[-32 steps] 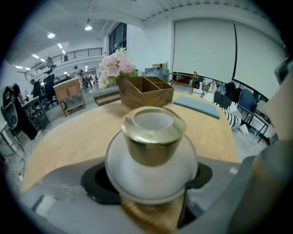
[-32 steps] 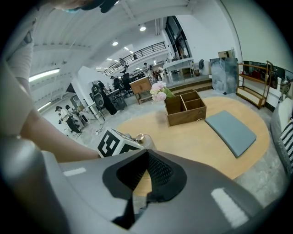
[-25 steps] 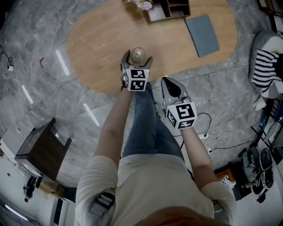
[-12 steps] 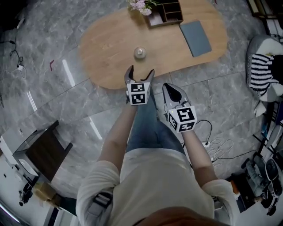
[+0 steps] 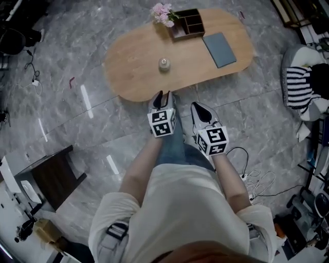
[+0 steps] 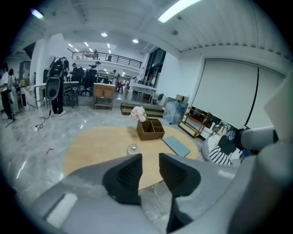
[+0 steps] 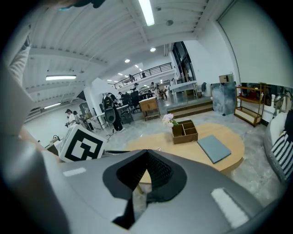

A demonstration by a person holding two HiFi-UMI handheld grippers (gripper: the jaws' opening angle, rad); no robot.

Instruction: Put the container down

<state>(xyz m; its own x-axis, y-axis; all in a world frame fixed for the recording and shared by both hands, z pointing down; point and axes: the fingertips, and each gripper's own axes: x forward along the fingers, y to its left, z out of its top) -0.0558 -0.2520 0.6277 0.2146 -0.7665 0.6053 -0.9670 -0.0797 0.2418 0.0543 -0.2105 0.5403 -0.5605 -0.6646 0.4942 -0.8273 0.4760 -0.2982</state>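
The container (image 5: 164,63), a small clear jar with a pale lid, stands upright by itself on the oval wooden table (image 5: 133,77); it also shows in the left gripper view (image 6: 132,148). My left gripper (image 5: 163,97) hangs over the floor just short of the table's near edge, well back from the jar. Its jaws are closing, a narrow gap remains and nothing is between them (image 6: 150,164). My right gripper (image 5: 201,109) is beside it on the right, over the floor, shut with nothing held (image 7: 147,154).
A wooden compartment box (image 5: 187,23) with pink flowers (image 5: 163,13) sits at the table's far edge, and a grey flat pad (image 5: 219,49) lies to its right. A dark side table (image 5: 49,174) is at the left, cables (image 5: 257,180) and a striped cloth (image 5: 302,86) at the right.
The left gripper let go of the jar and drew back off the table toward the person. Its wide jaws have narrowed. The whole view has backed away from the table.
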